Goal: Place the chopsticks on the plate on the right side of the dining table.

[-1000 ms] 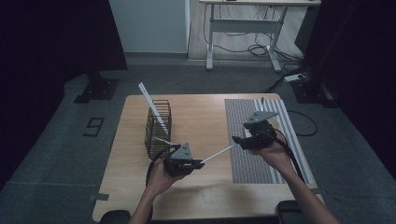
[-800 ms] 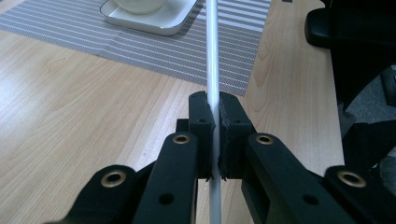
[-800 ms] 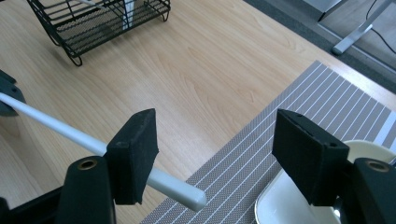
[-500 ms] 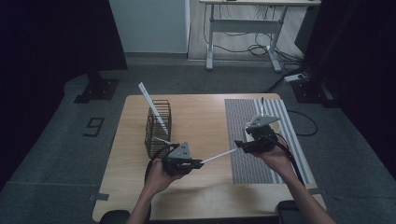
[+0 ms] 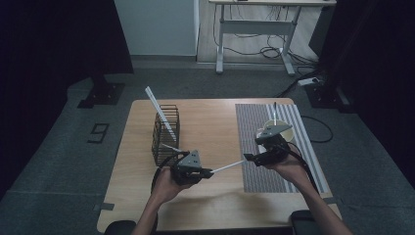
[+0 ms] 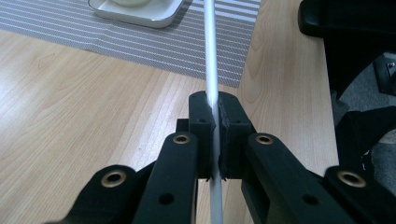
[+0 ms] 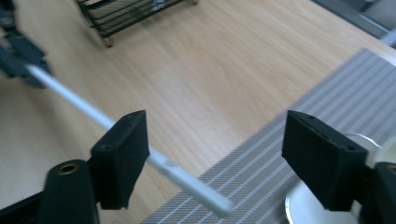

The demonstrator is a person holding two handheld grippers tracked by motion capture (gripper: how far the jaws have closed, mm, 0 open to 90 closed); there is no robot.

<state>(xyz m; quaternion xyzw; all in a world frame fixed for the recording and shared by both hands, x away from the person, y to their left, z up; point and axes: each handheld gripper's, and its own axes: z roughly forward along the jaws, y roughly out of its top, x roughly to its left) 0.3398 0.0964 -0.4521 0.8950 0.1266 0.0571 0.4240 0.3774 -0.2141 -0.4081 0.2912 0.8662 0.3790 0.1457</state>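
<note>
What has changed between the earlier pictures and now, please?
The right gripper has just been opening its jaws and has let go of the white rod, which now lies between them, against one jaw. The left gripper stays shut on the rod. The wire basket and striped mat have not moved.

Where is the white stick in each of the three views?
High view: white stick runs from the left gripper toward the right gripper.
Left gripper view: centre, clamped, pointing up.
Right gripper view: diagonal, upper left to bottom centre.
Shared landmark: striped mat.
</note>
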